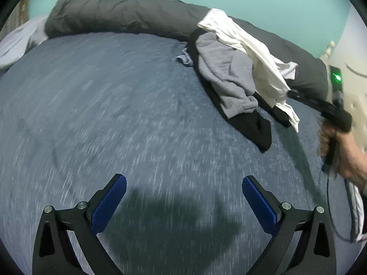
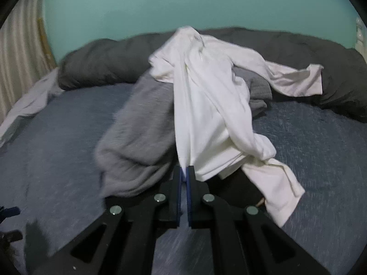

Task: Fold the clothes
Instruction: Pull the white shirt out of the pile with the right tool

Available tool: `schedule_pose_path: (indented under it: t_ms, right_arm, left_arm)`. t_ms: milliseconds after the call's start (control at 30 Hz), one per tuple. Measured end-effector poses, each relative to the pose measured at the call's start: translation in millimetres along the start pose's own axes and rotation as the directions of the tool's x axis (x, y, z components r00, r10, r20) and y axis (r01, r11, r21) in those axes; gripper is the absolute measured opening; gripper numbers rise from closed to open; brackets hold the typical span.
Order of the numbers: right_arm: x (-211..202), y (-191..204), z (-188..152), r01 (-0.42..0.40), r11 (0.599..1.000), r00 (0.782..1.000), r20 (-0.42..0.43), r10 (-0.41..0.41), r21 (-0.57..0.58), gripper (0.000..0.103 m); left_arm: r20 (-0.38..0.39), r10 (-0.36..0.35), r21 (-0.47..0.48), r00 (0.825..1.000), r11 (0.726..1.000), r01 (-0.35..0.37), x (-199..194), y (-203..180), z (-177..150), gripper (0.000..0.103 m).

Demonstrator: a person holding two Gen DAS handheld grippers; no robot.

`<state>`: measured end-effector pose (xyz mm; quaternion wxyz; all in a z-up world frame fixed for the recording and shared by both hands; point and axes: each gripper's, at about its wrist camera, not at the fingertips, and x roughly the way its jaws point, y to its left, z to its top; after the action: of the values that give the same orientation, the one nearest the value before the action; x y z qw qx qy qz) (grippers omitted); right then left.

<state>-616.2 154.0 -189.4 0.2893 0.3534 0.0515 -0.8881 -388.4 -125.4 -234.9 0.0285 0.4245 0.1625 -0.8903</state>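
A white long-sleeved shirt (image 2: 206, 96) lies on top of a clothes pile on the blue bed (image 2: 316, 160). My right gripper (image 2: 184, 170) is shut on the shirt's lower edge, and the cloth runs taut from the pile to its blue pads. Under the shirt lie a grey fleece garment (image 2: 135, 144) and a black garment (image 1: 250, 126). In the left wrist view the white shirt (image 1: 259, 61) stretches toward my right gripper (image 1: 291, 92), held by a hand (image 1: 344, 155). My left gripper (image 1: 183, 197) hangs open over bare bedspread (image 1: 114, 114), left of the pile, with nothing between its blue pads (image 1: 110, 204).
A dark grey duvet (image 1: 119, 13) is bunched along the far side of the bed against a teal wall. A pale sheet (image 1: 20, 39) lies at the far left corner. A curtain (image 2: 20, 64) hangs at the left. A small light-blue cloth (image 1: 184, 57) peeks from the pile.
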Motion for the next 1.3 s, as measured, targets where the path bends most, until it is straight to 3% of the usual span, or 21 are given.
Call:
schedule_pose_path:
  t_ms: [167, 467, 800, 933, 1133, 1300]
  right_arm:
    - [-44, 27, -44, -0.115, 0.993, 0.993, 0.009, 0.115, 0.035, 0.003]
    - [-112, 69, -135, -0.212, 0.976, 0.977, -0.001, 0.213, 0.048, 0.003]
    - [-182, 121, -176, -0.293, 0.955, 0.954, 0.05, 0.295, -0.051, 0.003]
    - [-219, 139, -201, -0.319, 0.948, 0.946, 0.057, 0.319, -0.016, 0.003]
    - [-280, 160, -233, -0.321, 0.942, 0.944, 0.114, 0.31, 0.095, 0.003]
    - [-306, 178, -255, -0.344, 0.932, 0.936, 0.12, 0.331, 0.118, 0.003]
  left_arm:
    - [0.026, 0.003, -0.008, 1.0, 1.0, -0.003, -25, 2, -29, 0.103]
    - [0.054, 0.005, 0.0, 0.999, 1.0, -0.005, -50, 6, -78, 0.103]
    - [0.144, -0.042, 0.034, 0.989, 0.999, 0.038, -98, -8, -114, 0.103]
    - [0.177, -0.047, 0.04, 0.983, 0.998, 0.04, -130, -17, -127, 0.103]
    - [0.173, -0.046, -0.025, 0.984, 0.998, 0.051, -173, -16, -148, 0.103]
    - [0.17, -0.031, 0.001, 0.985, 1.0, 0.031, -192, -22, -167, 0.103]
